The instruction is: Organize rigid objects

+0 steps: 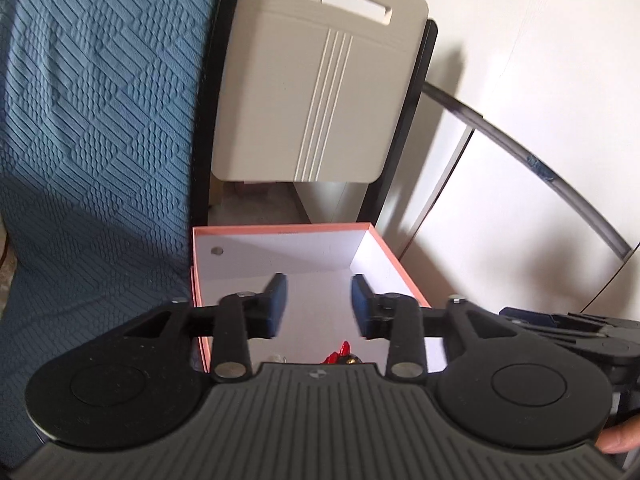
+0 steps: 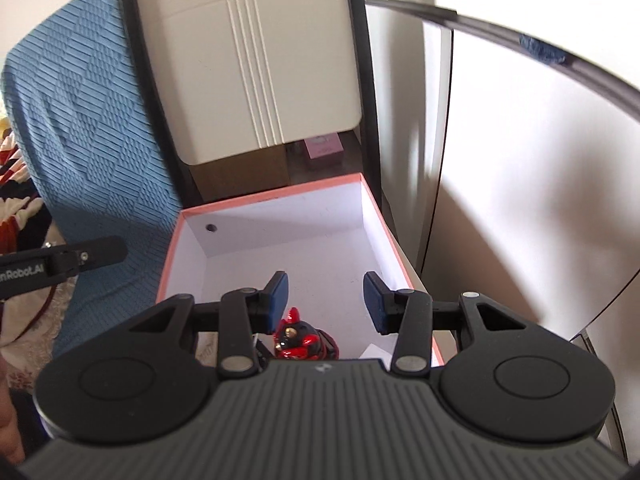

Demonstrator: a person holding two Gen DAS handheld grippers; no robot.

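A small red and black figurine sits on the white floor of an open pink-rimmed box, at its near end, partly hidden by the body of the right tool. In the left wrist view only a red tip of it shows above the tool body, inside the same box. The rest of the box floor that can be seen is bare.

Both claws hang above the box with nothing between their blue pads. The left claw is released, its pads apart over the box floor. The right claw also shows a gap between its pads and grips nothing, though that gap looks to be about as narrow as this claw goes, so I read it as clenched and empty.

My judgement is that one item is stowed and neither claw is carrying another. Whether more objects wait to be packed cannot be told, since none lies in view outside the box.

Around the box stand a beige chair back, a blue textured cover to its left, and a white wall to the right.
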